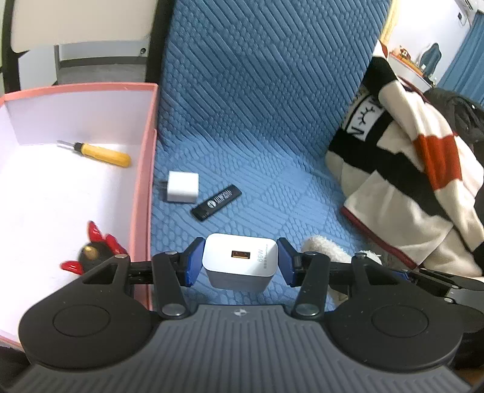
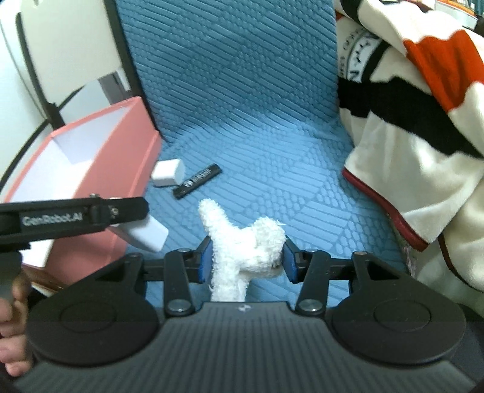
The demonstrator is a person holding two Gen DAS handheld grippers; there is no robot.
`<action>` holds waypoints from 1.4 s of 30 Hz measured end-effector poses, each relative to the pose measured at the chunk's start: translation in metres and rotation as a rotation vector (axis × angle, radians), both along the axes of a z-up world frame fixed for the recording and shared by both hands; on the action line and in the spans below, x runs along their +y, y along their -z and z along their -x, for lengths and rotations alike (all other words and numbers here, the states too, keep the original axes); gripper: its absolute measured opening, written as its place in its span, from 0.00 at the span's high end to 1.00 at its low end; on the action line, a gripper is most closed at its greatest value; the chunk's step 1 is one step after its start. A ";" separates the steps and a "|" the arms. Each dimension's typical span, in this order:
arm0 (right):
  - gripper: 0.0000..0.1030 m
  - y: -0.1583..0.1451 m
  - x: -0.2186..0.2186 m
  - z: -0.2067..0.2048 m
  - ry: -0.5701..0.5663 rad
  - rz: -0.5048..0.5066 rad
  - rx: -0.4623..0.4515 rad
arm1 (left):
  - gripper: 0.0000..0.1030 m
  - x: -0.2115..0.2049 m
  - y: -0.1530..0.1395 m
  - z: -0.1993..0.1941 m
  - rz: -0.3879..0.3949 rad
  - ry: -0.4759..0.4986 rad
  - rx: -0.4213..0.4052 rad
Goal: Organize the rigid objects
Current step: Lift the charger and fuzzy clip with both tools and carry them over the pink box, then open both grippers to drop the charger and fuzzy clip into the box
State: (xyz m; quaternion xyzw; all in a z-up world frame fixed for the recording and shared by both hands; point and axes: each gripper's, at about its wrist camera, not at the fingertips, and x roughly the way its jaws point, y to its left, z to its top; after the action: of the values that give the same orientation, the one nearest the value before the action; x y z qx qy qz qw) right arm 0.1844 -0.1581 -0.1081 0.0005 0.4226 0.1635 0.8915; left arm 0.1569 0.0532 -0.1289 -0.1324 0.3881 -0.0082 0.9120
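Observation:
My left gripper (image 1: 239, 261) is shut on a white 66W charger (image 1: 239, 260), held above the blue mat just right of the pink box (image 1: 145, 187). My right gripper (image 2: 245, 257) is shut on a white plush toy (image 2: 242, 251). A small white plug adapter (image 1: 183, 187) and a black USB stick (image 1: 216, 203) lie on the mat beside the box. Inside the box lie a yellow-handled screwdriver (image 1: 103, 154) and a red and black figurine (image 1: 93, 251). In the right wrist view the left gripper (image 2: 75, 217) with the charger (image 2: 145, 234) shows at left.
A striped black, white and orange blanket (image 1: 408, 169) is heaped on the right. The blue quilted mat (image 1: 257, 105) runs up a backrest behind. White furniture (image 1: 75, 24) stands beyond the box.

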 end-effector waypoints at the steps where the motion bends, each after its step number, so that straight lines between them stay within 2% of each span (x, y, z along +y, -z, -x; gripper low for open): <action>1: 0.52 -0.004 0.002 0.001 -0.005 -0.005 -0.007 | 0.45 0.004 -0.004 0.002 0.017 -0.005 -0.002; 3: 0.52 -0.014 0.007 0.002 -0.013 -0.017 -0.020 | 0.45 0.012 -0.012 0.005 0.044 -0.011 -0.011; 15: 0.52 -0.075 0.052 -0.006 -0.104 -0.050 -0.119 | 0.45 0.057 -0.067 0.017 0.018 -0.092 -0.091; 19: 0.52 -0.093 0.071 -0.008 -0.125 -0.049 -0.152 | 0.45 0.081 -0.081 0.021 0.043 -0.135 -0.106; 29: 0.52 -0.128 0.123 -0.002 -0.179 -0.091 -0.203 | 0.45 0.140 -0.120 0.036 -0.009 -0.191 -0.151; 33: 0.52 -0.133 0.151 -0.001 -0.219 -0.108 -0.206 | 0.45 0.169 -0.126 0.049 -0.032 -0.232 -0.147; 37: 0.52 -0.130 0.183 0.002 -0.276 -0.106 -0.194 | 0.45 0.198 -0.120 0.060 -0.036 -0.276 -0.125; 42: 0.52 -0.106 0.220 -0.001 -0.344 -0.072 -0.132 | 0.45 0.232 -0.099 0.066 -0.058 -0.323 -0.058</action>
State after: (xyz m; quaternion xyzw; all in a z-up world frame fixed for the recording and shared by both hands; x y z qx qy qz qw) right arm 0.1858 0.0619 -0.0023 -0.0505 0.3510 0.3281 0.8756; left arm 0.0905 0.2856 -0.0294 -0.1665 0.3354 0.1461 0.9157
